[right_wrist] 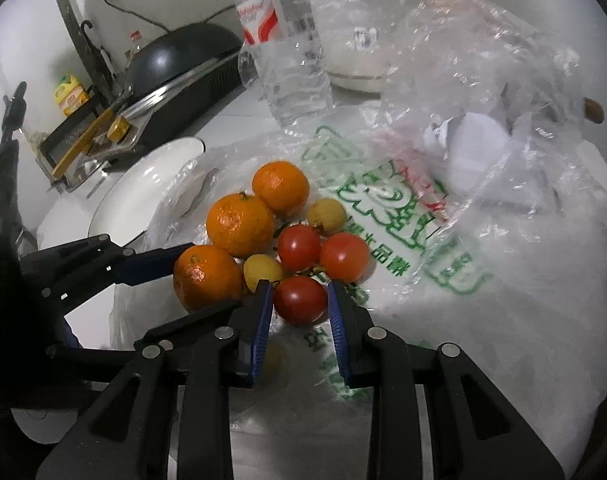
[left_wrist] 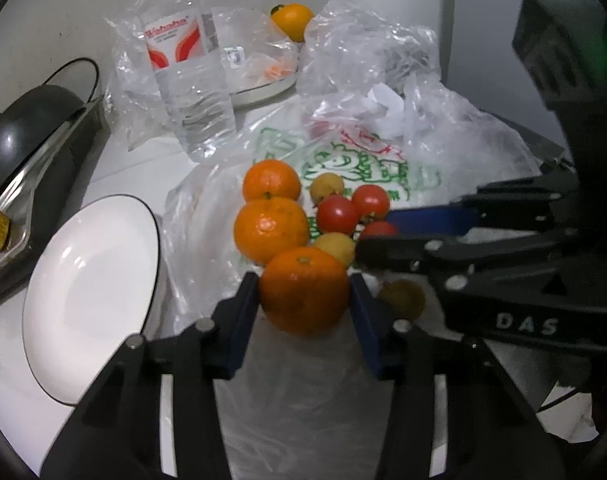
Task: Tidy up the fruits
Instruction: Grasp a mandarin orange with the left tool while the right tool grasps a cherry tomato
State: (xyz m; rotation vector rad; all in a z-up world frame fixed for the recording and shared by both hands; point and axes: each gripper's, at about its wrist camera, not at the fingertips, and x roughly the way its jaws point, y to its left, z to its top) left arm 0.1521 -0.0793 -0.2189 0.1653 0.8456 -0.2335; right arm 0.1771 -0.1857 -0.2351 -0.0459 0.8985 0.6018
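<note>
A heap of fruit lies on a printed plastic bag (left_wrist: 367, 168). My left gripper (left_wrist: 305, 286) is shut on the nearest orange (left_wrist: 303, 290); it also shows in the right wrist view (right_wrist: 205, 276). Two more oranges (left_wrist: 269, 228) lie behind it. My right gripper (right_wrist: 299, 294) is shut on a red tomato (right_wrist: 299, 299), with two other tomatoes (right_wrist: 343, 256) just beyond. Small yellow fruits (right_wrist: 326, 214) lie among them. An empty white plate (left_wrist: 87, 292) sits to the left.
A water bottle (left_wrist: 187, 68) stands behind the fruit. Crumpled clear bags (right_wrist: 483, 80) and a second plate (left_wrist: 263, 86) with an orange (left_wrist: 292, 20) behind it are at the back. A black wok on a stove (right_wrist: 175, 64) is at the left.
</note>
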